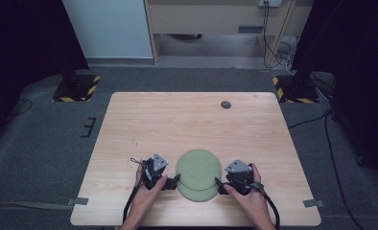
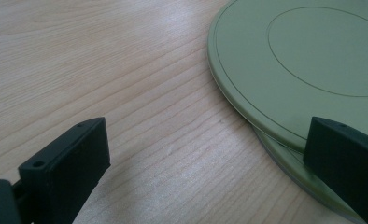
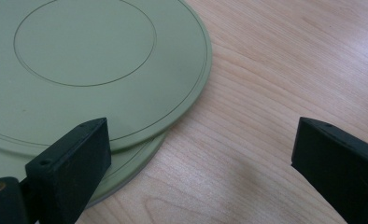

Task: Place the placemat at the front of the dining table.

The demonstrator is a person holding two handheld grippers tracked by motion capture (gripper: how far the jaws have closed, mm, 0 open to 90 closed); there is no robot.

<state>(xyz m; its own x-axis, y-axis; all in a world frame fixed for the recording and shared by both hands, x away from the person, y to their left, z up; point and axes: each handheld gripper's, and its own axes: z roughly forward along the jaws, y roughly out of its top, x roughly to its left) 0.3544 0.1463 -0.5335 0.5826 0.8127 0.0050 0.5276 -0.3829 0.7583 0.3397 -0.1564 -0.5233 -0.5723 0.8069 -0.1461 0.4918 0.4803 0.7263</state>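
Two pale green plates lie stacked near the table's front edge. The top plate [image 1: 198,166] [image 2: 313,60] [image 3: 88,60] sits slightly farther back than the lower plate [image 1: 199,195] [image 2: 308,179] [image 3: 135,163], whose rim peeks out at the front. My left gripper [image 1: 174,181] [image 2: 205,158] is open at the stack's left edge, one jaw over the rim and the other over bare wood. At the right edge my right gripper [image 1: 219,185] [image 3: 203,161] is open in the same way. A hand holds each gripper.
The wooden table [image 1: 177,120] has a dark round grommet [image 1: 226,104] near its far edge. Grey tape tabs [image 1: 80,201] mark the front corners. Black stands on hazard-striped bases [image 1: 76,88] and cables [image 1: 336,158] are on the carpet around it.
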